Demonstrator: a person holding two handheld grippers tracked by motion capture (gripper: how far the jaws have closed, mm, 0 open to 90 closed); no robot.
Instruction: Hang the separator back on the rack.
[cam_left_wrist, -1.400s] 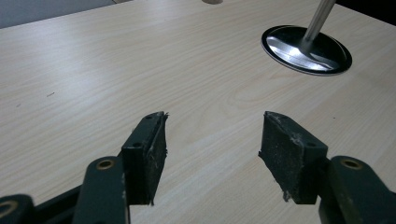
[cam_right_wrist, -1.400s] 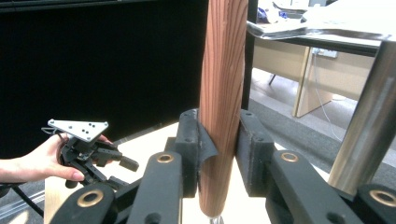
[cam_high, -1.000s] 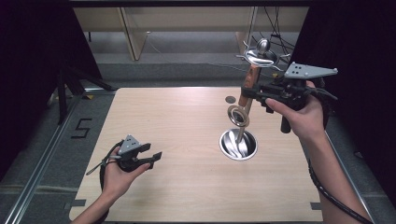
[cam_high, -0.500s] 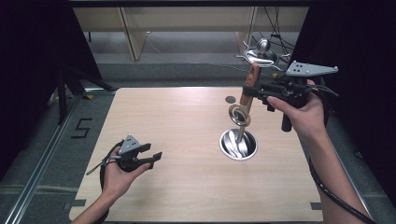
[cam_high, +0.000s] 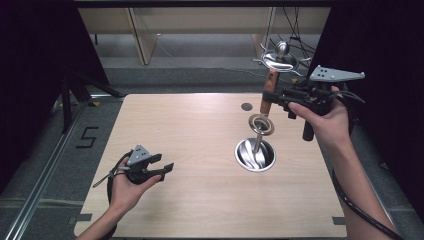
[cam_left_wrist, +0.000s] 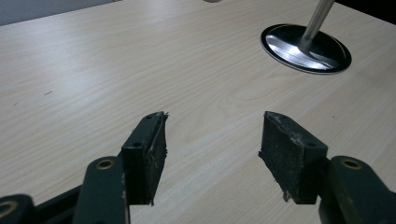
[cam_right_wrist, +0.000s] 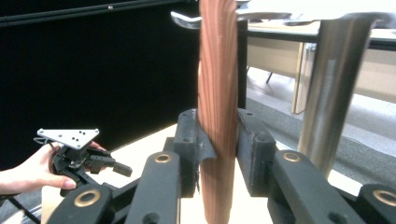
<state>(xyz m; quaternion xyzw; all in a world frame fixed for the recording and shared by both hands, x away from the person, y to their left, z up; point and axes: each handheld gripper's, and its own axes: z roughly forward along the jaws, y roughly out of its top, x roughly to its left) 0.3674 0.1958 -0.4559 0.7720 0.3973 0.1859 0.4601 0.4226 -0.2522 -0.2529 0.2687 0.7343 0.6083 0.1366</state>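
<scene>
A pale wood-grain worktop (cam_high: 200, 135) carries a small dark dot (cam_high: 246, 106) at about 1 o'clock from its middle. Off the worktop at 9 o'clock, the grey floor (cam_high: 45, 150) bears a black "5" mark (cam_high: 88, 137). Beyond the far edge, at 12 o'clock, stands light wooden furniture (cam_high: 145, 35), with cables (cam_high: 295, 25) toward 1 o'clock.

On the one wooden table (cam_high: 200, 150) there are two hand-held grippers, one at near left (cam_high: 167, 167) and one at far right (cam_high: 272, 98), one metal stand (cam_high: 255, 154), one wooden-handled utensil (cam_high: 269, 90) and one dark round spot (cam_high: 246, 106).
</scene>
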